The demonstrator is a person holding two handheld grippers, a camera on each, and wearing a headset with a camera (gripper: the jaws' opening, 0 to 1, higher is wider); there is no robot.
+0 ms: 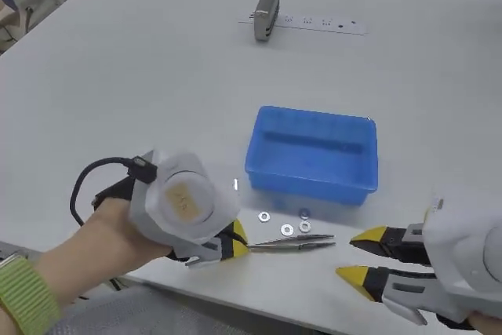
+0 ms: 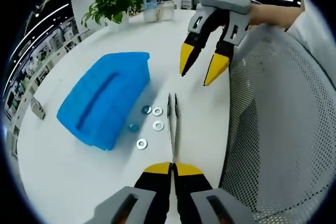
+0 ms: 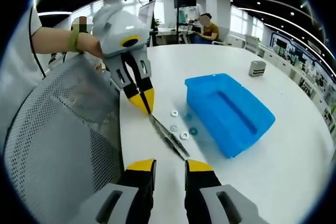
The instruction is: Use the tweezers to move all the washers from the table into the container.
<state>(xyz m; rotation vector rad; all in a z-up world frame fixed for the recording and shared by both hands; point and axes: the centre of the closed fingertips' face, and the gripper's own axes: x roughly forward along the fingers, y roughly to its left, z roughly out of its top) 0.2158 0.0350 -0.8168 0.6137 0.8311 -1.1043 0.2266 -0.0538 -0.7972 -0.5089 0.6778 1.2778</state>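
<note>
Several washers (image 1: 287,230) lie on the white desk (image 1: 157,76) beside the blue container (image 1: 310,182). Left gripper (image 1: 239,238) fingers pinch the tweezers (image 1: 294,244); right gripper (image 1: 347,256) fingers are spread. An open-plan office lies beyond.

readable text: none | white strip (image 1: 302,23): marks too small | round label (image 1: 186,198) on left gripper (image 1: 238,241): blurred

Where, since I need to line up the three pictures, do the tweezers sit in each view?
Head view: tweezers lie low at centre, one end in the left gripper.
Left gripper view: tweezers at centre, running up from its own shut jaws.
Right gripper view: tweezers at centre, slanting down from the left gripper's tips.
Shared landmark: the blue container, near the tweezers.
</note>
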